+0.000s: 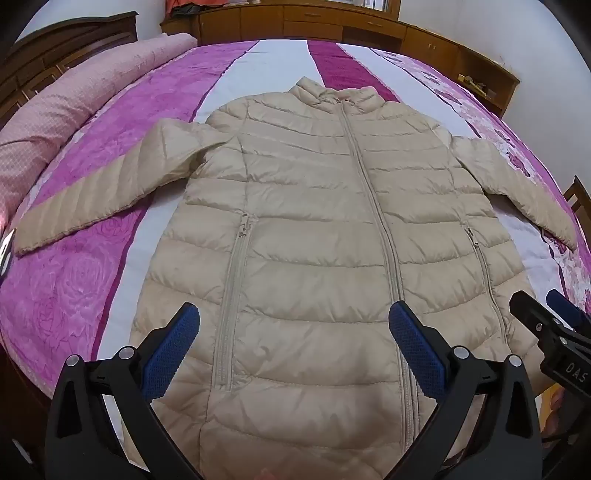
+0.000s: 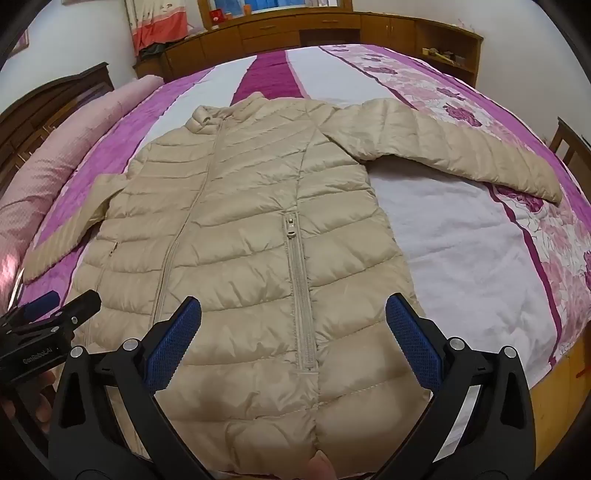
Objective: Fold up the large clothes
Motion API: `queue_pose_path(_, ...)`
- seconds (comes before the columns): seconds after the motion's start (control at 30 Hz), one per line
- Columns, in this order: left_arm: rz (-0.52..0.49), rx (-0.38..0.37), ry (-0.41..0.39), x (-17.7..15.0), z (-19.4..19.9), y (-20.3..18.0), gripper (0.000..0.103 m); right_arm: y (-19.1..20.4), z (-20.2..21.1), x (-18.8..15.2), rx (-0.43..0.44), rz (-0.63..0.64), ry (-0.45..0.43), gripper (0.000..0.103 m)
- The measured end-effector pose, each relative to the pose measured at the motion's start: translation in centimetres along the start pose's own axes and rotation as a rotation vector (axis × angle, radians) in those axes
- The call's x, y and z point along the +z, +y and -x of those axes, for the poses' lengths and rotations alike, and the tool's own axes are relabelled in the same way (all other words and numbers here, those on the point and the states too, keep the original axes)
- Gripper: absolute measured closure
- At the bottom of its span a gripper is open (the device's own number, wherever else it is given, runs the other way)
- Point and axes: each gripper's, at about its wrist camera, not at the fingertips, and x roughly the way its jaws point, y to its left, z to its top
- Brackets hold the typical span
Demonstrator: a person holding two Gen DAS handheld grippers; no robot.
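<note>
A beige quilted puffer jacket (image 1: 314,236) lies flat and front up on the bed, zipped, collar at the far end, both sleeves spread outward. It also shows in the right wrist view (image 2: 236,229). My left gripper (image 1: 294,325) is open and empty, hovering over the jacket's lower part, left of the centre zip. My right gripper (image 2: 293,317) is open and empty over the lower right part, around the pocket zip (image 2: 301,295). The right gripper also shows at the right edge of the left wrist view (image 1: 550,321). The left gripper shows at the left edge of the right wrist view (image 2: 55,314).
The bed has a pink, magenta and white striped floral cover (image 1: 92,266). A rolled pink quilt (image 1: 74,99) lies along the left side by a dark wooden headboard (image 1: 70,40). Wooden cabinets (image 1: 295,22) stand beyond the bed. A chair back (image 2: 569,147) stands at the right.
</note>
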Motion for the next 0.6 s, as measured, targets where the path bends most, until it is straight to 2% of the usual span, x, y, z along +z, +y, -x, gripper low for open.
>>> queue_pose_path(0.6,0.004,0.003,-0.002,-0.1,0.5,0.6,0.005,-0.8,0.1,0.1,0.0,-0.024,0.006,0.003)
